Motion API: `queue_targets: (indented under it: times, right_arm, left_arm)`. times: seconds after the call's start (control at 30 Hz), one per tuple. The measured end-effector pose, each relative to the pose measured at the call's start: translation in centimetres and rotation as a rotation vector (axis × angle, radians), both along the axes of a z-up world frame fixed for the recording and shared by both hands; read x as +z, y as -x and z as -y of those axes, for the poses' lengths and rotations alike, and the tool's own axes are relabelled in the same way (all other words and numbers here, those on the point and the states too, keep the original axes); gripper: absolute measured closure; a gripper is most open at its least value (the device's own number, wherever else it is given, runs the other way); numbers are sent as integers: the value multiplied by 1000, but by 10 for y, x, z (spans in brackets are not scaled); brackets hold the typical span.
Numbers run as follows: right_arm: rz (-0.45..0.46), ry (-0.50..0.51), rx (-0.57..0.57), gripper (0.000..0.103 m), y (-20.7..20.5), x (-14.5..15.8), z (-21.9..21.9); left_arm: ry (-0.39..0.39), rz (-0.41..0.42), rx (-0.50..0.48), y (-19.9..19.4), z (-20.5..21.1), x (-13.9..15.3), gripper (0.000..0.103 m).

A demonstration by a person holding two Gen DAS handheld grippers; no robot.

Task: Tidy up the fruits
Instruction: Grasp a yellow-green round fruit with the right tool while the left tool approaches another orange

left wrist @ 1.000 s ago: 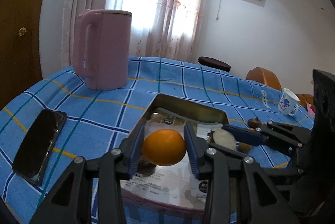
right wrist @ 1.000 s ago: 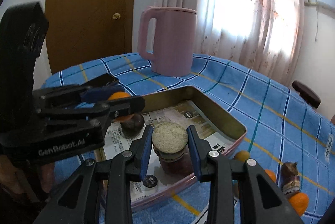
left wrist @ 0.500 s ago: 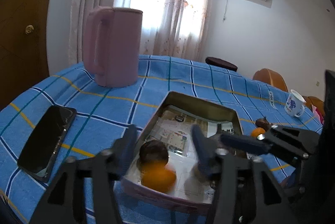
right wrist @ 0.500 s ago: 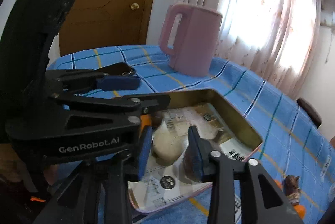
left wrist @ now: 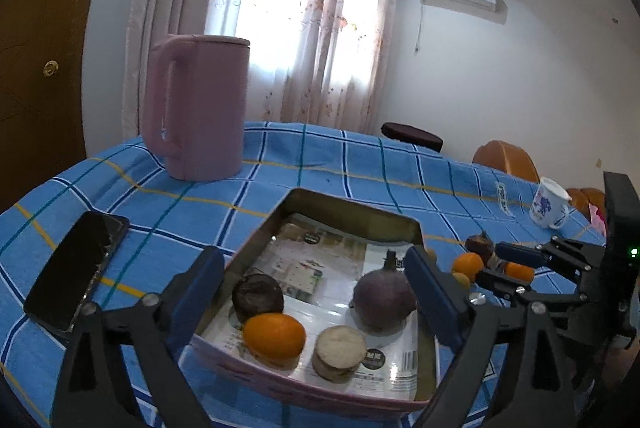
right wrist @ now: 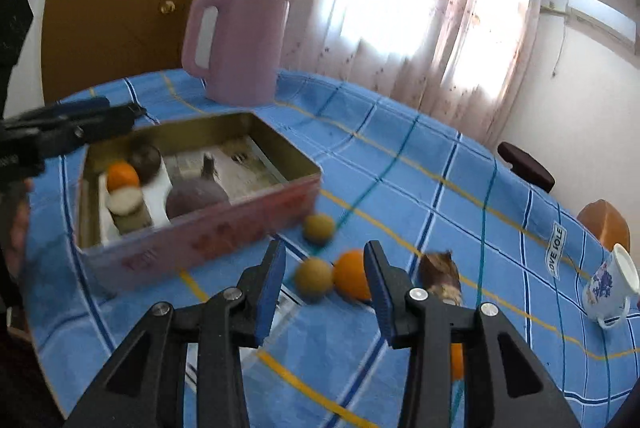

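At twelve o'clock between my right gripper's (right wrist: 325, 284) wide-open, empty fingers sits a firm, smooth orange (right wrist: 353, 275) that I'd pinch across its middle; left gripper (left wrist: 316, 284) gapes empty too.

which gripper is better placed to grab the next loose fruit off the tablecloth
Right, probably. The right gripper is open and empty, its fingers framing a brown fruit and an orange outside the tin. The left gripper, also open, hangs over the tin's contents.
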State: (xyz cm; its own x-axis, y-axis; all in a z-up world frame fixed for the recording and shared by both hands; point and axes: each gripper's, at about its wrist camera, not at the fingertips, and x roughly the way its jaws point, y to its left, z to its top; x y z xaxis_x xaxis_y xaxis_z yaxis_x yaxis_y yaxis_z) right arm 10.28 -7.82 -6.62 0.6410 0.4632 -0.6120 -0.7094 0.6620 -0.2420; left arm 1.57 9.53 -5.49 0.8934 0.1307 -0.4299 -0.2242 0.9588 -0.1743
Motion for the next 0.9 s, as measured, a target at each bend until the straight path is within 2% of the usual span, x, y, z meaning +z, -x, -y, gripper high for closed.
queue_targets:
  times: [0.13, 0.43, 0.53, 0.57, 0.6, 0.7, 0.9]
  right_arm:
    - [-12, 20, 27, 61, -2, -2, -9]
    - [-59, 167, 36, 67, -13, -22, -33]
    - [-35, 187, 29, 70, -14, -23, -36]
    - [-28, 185, 11, 76, -15, -22, -35]
    - [-36, 175, 11, 77, -15, -21, -34]
    - [-17, 141, -3, 78, -11, -16, -26]
    - [-2, -15, -104, 78, -10, 4, 22]
  left_arm:
    - [-8, -1, -8, -1, 4, 1, 9]
    - [-3, -5, -4, -2, 1, -1, 6]
    - [-3, -2, -9, -1, 3, 0, 6]
    - [-5, -1, -11, -1, 4, 1, 6]
    - [-7, 1, -15, 0, 5, 2, 6]
    - [-26, 6, -34, -2, 12, 8, 6]
    - [-54, 14, -104, -13, 41, 18, 6]
